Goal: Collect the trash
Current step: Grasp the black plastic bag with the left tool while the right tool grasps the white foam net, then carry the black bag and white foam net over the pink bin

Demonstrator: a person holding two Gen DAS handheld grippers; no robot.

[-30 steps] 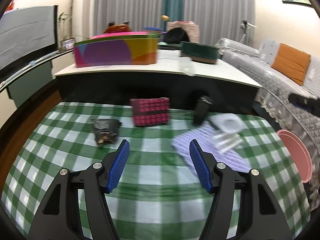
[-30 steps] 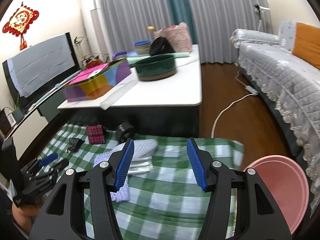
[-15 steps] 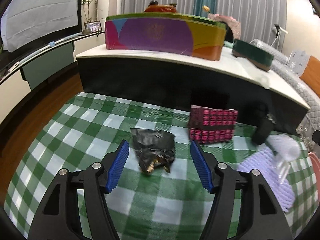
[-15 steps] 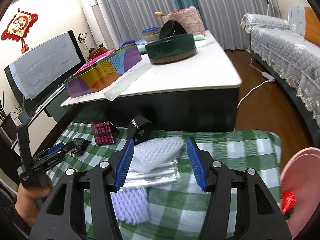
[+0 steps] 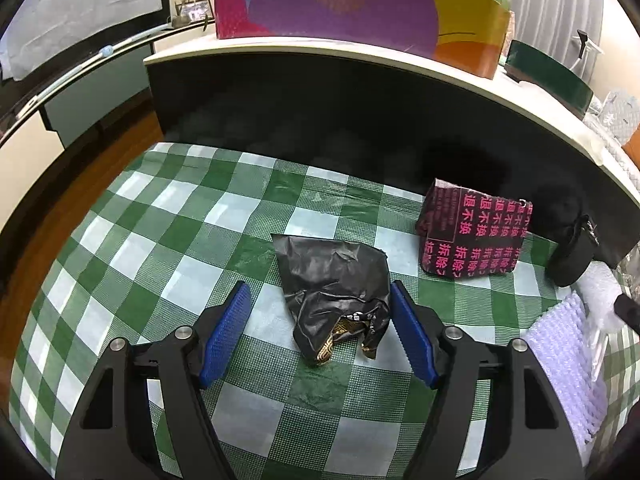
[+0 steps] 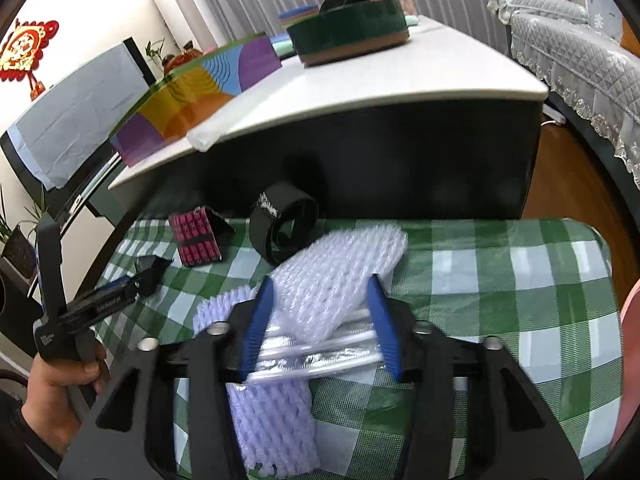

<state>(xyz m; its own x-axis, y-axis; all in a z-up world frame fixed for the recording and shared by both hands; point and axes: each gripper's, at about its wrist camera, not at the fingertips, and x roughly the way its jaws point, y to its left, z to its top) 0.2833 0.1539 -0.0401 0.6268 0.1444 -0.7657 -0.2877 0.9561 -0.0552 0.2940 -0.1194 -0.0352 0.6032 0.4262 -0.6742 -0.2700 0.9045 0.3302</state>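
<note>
Straddling black wrapper (image 5: 334, 276), left fingers (image 5: 226, 336) wide; right fingers (image 6: 256, 324) wide around foam netting (image 6: 340, 276)

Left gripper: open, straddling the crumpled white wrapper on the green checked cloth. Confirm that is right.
Wrong colour. The left wrist view shows the left gripper open around a crumpled black wrapper with a gold-patterned lining, lying on the green checked cloth. The rest stands.

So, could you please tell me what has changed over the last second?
The left tool moved left and down to straddle the crumpled black wrapper; the right tool advanced over the white foam net sleeve and clear plastic packet. Both remain open, nothing grasped. All trash lies unmoved on the green checked cloth.
</note>
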